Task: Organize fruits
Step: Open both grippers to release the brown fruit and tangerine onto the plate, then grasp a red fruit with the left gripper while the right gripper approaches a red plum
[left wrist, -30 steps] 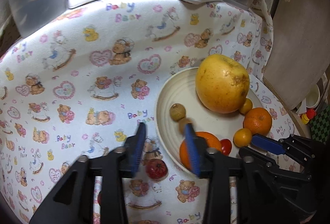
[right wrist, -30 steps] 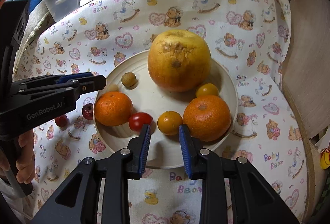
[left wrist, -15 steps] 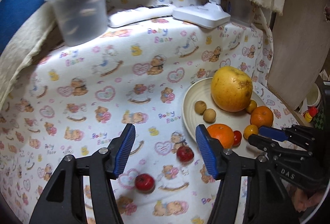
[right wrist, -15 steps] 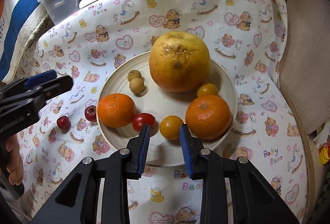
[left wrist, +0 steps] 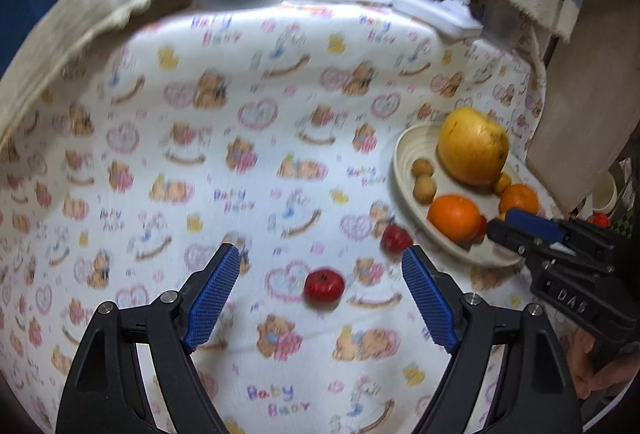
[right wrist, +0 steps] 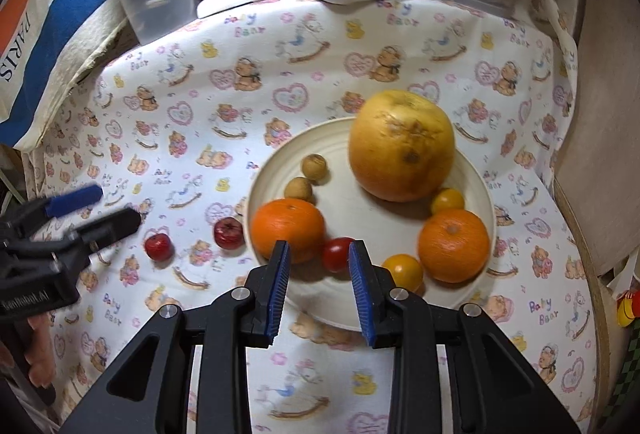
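My table's teddy-print cloth carries the cream plate; two small red fruits lie at its nine o'clock.

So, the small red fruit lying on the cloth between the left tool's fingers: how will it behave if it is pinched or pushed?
The small red fruit looks round and smooth, so a push would probably send it rolling across the printed cloth. Its skin seems glossy, so it may slip from the pads unless pinched at its widest part. Being small, it is likely light. The left tool, whose jaws have just been opening, does not touch it.
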